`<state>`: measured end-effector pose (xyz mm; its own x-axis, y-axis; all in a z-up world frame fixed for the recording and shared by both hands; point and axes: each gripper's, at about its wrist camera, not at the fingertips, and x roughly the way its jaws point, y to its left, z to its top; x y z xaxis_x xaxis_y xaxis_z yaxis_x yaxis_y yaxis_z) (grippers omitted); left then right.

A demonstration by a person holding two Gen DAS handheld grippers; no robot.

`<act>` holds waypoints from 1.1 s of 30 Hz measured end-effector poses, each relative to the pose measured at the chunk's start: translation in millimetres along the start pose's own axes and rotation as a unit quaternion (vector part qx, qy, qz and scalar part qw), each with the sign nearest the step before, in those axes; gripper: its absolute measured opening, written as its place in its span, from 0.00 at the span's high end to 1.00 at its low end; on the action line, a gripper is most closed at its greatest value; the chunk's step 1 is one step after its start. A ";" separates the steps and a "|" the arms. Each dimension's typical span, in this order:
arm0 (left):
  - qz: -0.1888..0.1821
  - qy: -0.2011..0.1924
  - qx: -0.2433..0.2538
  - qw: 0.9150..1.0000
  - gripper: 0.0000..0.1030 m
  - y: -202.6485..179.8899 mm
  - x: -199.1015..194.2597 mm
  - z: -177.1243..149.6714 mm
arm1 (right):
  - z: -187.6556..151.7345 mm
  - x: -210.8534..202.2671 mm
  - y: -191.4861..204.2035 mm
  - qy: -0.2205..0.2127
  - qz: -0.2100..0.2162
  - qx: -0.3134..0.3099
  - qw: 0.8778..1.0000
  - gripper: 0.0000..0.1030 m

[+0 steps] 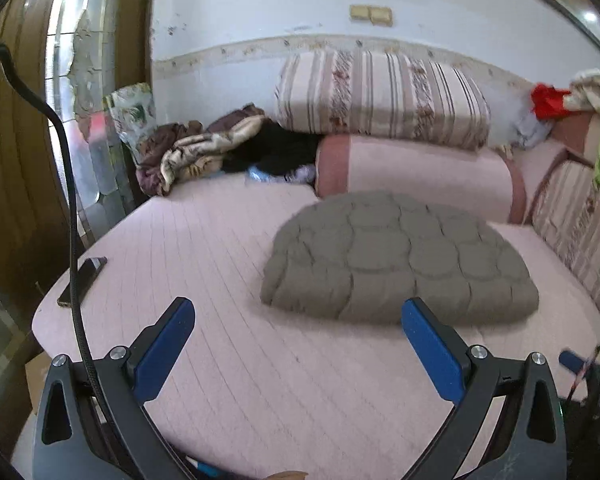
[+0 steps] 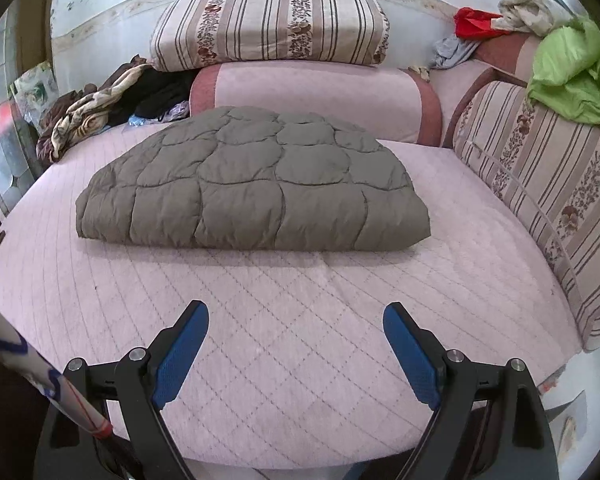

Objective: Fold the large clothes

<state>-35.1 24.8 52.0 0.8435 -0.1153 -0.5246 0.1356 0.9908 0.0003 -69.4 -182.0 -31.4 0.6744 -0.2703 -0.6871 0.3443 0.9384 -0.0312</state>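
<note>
A: Nearest item — left gripper [image 1: 298, 312], blue pads [image 1: 166, 350] spread wide, nothing between them, held above the pink mattress [image 1: 228, 360].

B: And the other one?

A: Right gripper [image 2: 296, 318] — same entry: jaws wide apart, empty, over bare mattress, well short of the garment.

B: Task item?

A: Quilted jacket [image 2: 252, 184], grey-brown, lying mid-mattress as one compact bundle. Near edge straight, top smooth, no sleeve or collar showing. It sits just in front of the pink bolster [image 2: 316, 92], with the striped pillow [image 2: 268, 24] stacked above that.

B: Status?

A: Judged largely done — it reads as folded, and neither gripper touches it. Possibly left: the loose clothes. A brown-and-cream heap [image 2: 88, 116] at the far left, a green cloth [image 2: 572, 76] and a red one [image 2: 474, 24] at the far right. Whether those count as part of the job, I cannot tell.

B: Other stock?

A: Phone [image 1: 82, 282] on the mattress's left edge, beside a black cable [image 1: 74, 240].

B: Labels, brands, writing?

A: None legible. A white pole [image 2: 36, 372] with blue markings crosses the lower left of the right view — the marks cannot be read.
</note>
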 end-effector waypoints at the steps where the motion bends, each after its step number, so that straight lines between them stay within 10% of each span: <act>1: -0.002 0.007 0.004 1.000 0.00 -2.6 0.3 -2.9 | -0.7 -1.5 0.2 0.000 -0.001 -0.001 1.000 0.11; 33: 0.003 0.118 0.006 0.993 0.00 -4.6 60.3 -35.9 | -8.2 44.1 18.0 0.063 -0.013 -0.022 0.998 0.11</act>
<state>-3.5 15.9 -10.3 0.6992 -0.0875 -0.7096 0.1373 0.9904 0.0132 -38.8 -175.3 -68.2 0.5775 -0.2675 -0.7713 0.3290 0.9409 -0.0801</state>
